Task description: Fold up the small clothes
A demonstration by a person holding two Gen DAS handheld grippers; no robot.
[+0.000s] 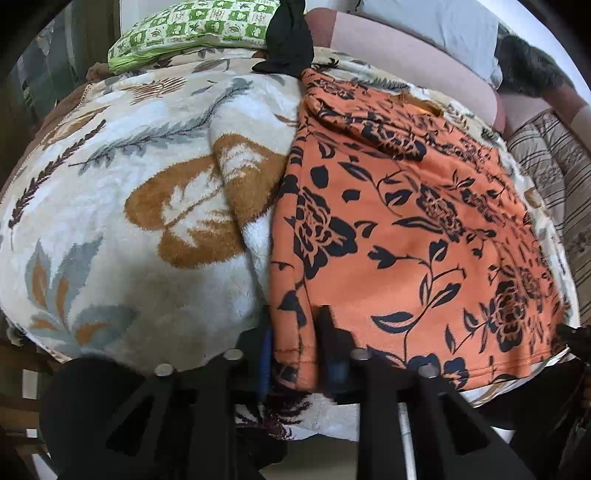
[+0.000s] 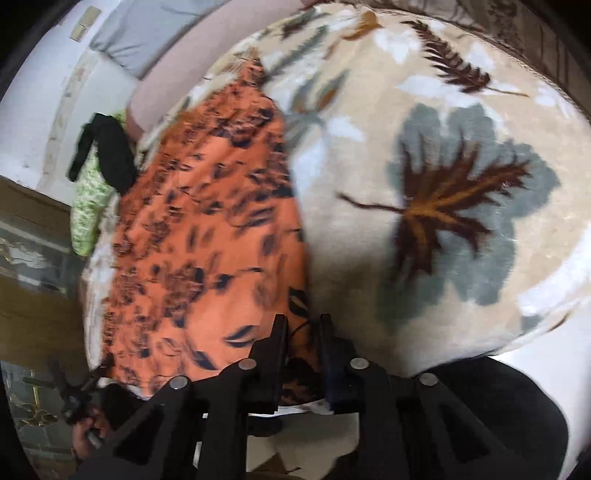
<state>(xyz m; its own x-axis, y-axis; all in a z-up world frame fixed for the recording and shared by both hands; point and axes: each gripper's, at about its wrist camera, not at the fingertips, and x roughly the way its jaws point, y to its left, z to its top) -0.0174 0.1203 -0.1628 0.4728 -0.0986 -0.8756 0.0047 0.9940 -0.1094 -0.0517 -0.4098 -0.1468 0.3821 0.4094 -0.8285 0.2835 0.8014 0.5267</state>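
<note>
An orange garment with a black flower print (image 1: 406, 221) lies spread flat on a cream leaf-patterned blanket (image 1: 129, 184). My left gripper (image 1: 295, 325) is at its near left corner, jaws closed in on the hem, which runs between the two fingers. In the right wrist view the same garment (image 2: 207, 240) looks blurred. My right gripper (image 2: 301, 325) pinches its near right corner, with orange cloth showing between the fingers. The left gripper (image 2: 79, 387) also shows at the garment's other near corner, with a hand below it.
A black garment (image 1: 288, 40) lies at the far end of the blanket against a green-and-white pillow (image 1: 192, 26). A pink padded edge (image 1: 406, 62) and striped bedding (image 1: 546, 166) border the far right. The blanket (image 2: 443, 184) extends wide to the right of the garment.
</note>
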